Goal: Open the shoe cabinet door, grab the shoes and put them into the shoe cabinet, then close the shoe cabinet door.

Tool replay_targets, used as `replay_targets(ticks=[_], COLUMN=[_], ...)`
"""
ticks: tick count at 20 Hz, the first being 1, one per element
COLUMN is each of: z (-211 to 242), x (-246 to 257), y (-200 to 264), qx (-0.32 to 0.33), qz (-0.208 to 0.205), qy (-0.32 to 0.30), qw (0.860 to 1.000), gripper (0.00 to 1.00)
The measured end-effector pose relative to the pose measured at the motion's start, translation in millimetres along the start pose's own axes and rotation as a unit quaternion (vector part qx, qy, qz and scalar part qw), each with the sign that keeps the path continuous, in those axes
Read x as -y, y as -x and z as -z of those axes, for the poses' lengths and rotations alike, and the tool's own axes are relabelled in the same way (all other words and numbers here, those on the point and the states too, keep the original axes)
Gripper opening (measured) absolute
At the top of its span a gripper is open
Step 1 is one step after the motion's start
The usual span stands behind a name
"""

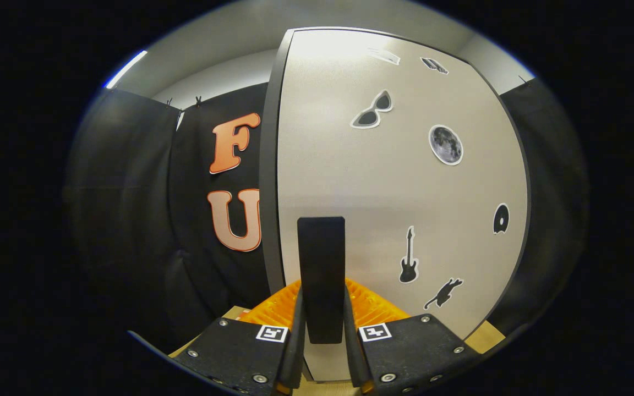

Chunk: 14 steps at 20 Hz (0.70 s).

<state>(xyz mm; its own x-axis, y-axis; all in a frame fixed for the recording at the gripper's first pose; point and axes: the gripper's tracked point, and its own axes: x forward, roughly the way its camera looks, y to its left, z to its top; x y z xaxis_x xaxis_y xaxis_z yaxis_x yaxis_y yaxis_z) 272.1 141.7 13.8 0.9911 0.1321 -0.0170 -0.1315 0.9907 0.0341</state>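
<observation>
Gripping black door handle [321, 275] between jaws, cabinet door [394, 192] just ahead

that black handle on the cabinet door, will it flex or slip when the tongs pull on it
The black handle looks like a solid upright bar, so it probably stays stiff under a pull. The tongs sit with a finger on each side of it, seemingly closed on it; its smooth matte face might let them slide along it. The cabinet door is a broad flat panel and should swing rather than bend.

We see the pale grey cabinet door [399, 181] upright, dark-edged and dotted with black stickers. Its black vertical handle [321, 275] stands at six o'clock on the door, clamped between our gripper [321, 335] fingers.
</observation>
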Motion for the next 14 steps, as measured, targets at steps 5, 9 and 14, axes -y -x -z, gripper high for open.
replay_targets(ticks=[5, 9, 14], z=[0, 1, 1], x=[1, 6, 11], y=[11, 23, 38], qx=[-0.013, -0.025, -0.029], qz=[0.005, 0.011, 0.019], qy=[-0.001, -0.002, -0.005], qw=[1.0, 1.0, 0.999], gripper=[0.29, 0.26, 0.26])
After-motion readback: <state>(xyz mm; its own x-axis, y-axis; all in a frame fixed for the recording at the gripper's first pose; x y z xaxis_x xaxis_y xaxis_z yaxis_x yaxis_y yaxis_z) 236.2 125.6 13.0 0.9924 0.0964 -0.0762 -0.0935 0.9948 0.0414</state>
